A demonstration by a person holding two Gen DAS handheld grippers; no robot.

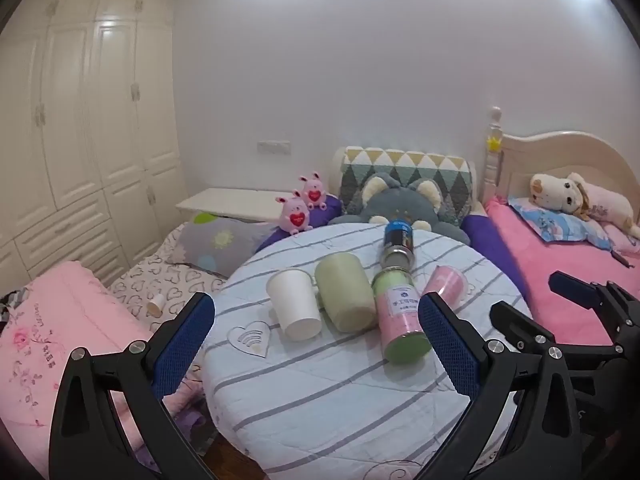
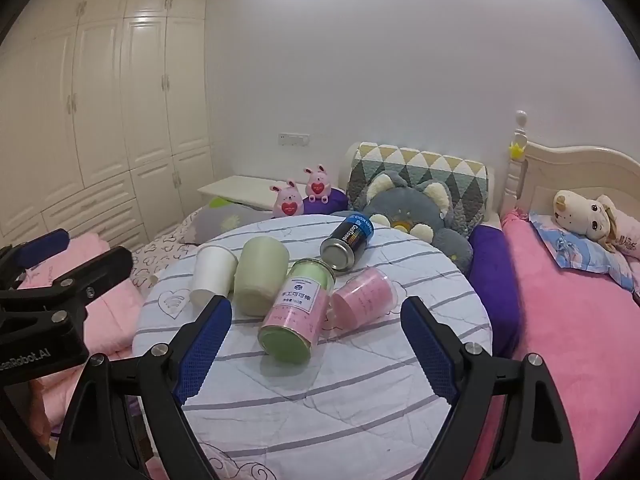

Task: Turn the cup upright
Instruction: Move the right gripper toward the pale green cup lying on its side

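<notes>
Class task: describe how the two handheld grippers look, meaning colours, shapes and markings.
Both the left gripper and the right gripper have black angular frames with silver bolts and two fingers faced with blue textured pads. The left one's body carries white lettering, partly cut off. No cables or sleeves show.

Matt paper cup [image 1: 295, 306]; quilted cloth table cover [image 1: 320, 400] (creased); glossy can [image 2: 347, 242]
</notes>
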